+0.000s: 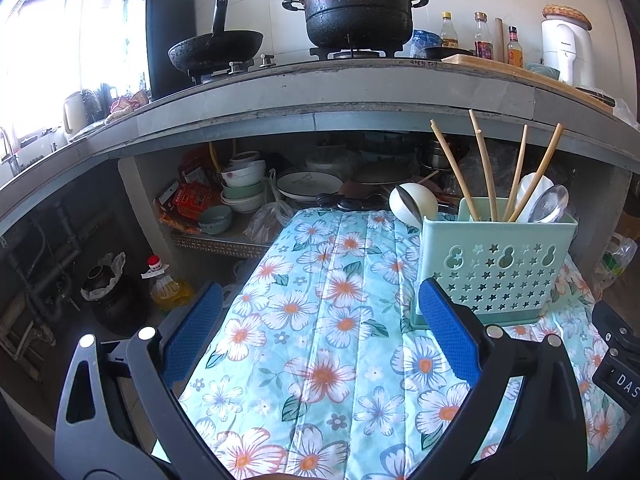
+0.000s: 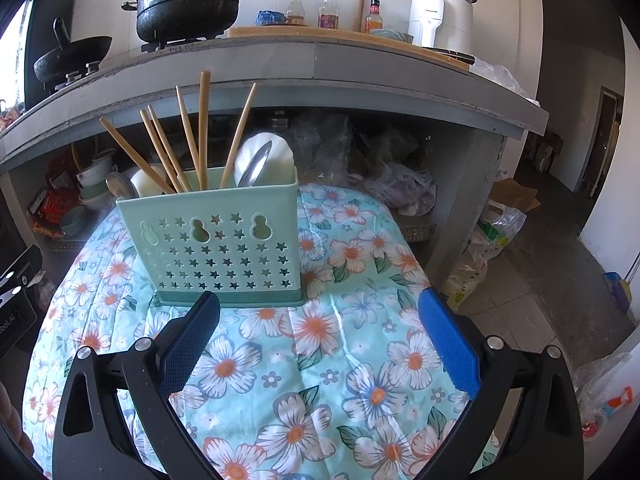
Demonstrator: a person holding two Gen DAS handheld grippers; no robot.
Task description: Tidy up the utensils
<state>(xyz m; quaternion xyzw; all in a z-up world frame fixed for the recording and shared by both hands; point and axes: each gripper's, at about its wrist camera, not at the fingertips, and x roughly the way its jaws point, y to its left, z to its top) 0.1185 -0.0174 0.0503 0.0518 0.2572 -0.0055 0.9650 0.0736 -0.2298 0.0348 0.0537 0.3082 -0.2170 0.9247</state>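
The left gripper [image 1: 320, 316] is closest, with its 2 blue jaws wide apart and nothing between them. The right gripper [image 2: 318, 328] is the same: its jaws are wide apart and hold nothing. Both hang over a table covered with a flowery blue cloth [image 1: 320, 360].

A bit farther on the cloth stands a light green utensil holder [image 2: 216, 240] with star holes in its side. In the left wrist view it is just past the right jaw, at the right side of the table. In the right wrist view it sits just past the left jaw.

Inside the holder are wooden chopsticks [image 2: 188, 140] that stick up and lean apart like a fan. A white spoon [image 2: 276, 160] and a shiny metal spoon [image 1: 554, 202] are in it too. Another white spoon [image 1: 412, 200] peeks out at the holder's left end.

Behind the table is a gray kitchen counter [image 1: 320, 84]. Under it is a shelf with bowls [image 1: 242, 192] and a plate [image 1: 308, 184]. On top of the counter sit a black wok [image 1: 216, 48], a big black pot [image 1: 358, 8], some bottles [image 2: 328, 12] and a white machine [image 2: 440, 20].
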